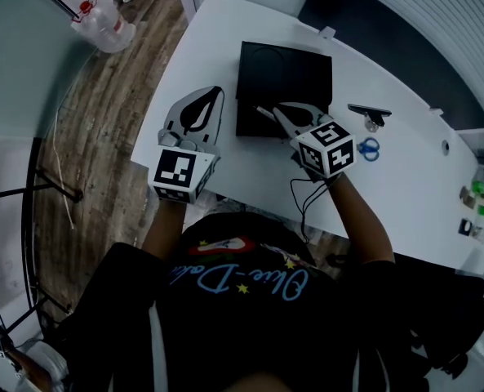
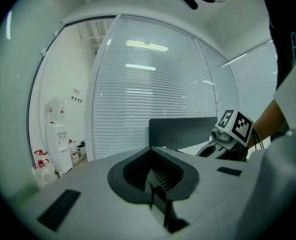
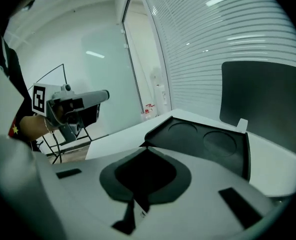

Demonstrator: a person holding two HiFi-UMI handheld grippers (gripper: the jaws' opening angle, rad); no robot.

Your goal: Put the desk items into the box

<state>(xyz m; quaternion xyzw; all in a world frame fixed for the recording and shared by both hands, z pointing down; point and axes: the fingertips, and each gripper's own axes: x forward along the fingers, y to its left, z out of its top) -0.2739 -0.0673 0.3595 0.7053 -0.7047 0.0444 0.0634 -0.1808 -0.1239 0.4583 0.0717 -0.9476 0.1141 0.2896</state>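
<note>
A black open box (image 1: 284, 78) lies on the white desk (image 1: 405, 194); its floor (image 3: 207, 143) has two round hollows. My right gripper (image 1: 277, 109) hovers over the box's near edge, shut on a thin pale pen-like stick (image 1: 263, 111) that pokes out to the left of its tips. My left gripper (image 1: 217, 93) hangs left of the box, fingers together and nothing in them. In the left gripper view the box wall (image 2: 182, 131) stands ahead, with the right gripper (image 2: 226, 140) beside it. In the right gripper view the left gripper (image 3: 77, 105) is at the left.
Blue scissors (image 1: 370, 148) and a black clip-like item (image 1: 369, 112) lie on the desk right of the box. Small items (image 1: 478, 198) sit at the far right edge. Water bottles (image 1: 103, 23) stand on the wood floor beyond the desk's left end.
</note>
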